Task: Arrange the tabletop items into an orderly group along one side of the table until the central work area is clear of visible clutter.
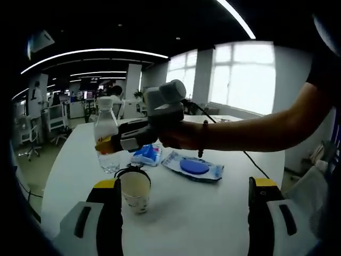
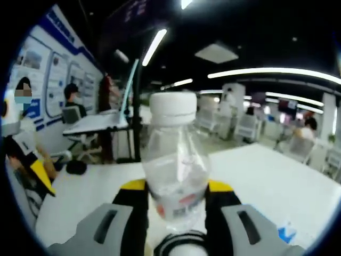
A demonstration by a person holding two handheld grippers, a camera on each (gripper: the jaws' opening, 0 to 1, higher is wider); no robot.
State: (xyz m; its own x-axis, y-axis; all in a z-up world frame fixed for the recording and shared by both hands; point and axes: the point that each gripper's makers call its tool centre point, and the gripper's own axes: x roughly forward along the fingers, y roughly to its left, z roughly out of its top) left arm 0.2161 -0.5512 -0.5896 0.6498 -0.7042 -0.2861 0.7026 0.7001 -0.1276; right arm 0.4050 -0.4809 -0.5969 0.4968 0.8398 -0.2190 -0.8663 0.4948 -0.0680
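bottle (image 2: 175,160): base hidden between right gripper (image 2: 176,213) jaws, label blurred | paper cup (image 1: 135,191): side partly hidden behind left gripper (image 1: 181,213) jaw | blue packet (image 1: 146,154): partly hidden, print illegible

We see our left hand-held gripper (image 1: 181,205) wide open over the white surface (image 1: 202,213), a paper cup (image 1: 135,191) by its left jaw. The right hand-held gripper (image 1: 109,145) squeezes a bottle (image 1: 106,134). Two blue packs (image 1: 194,166) lie behind.
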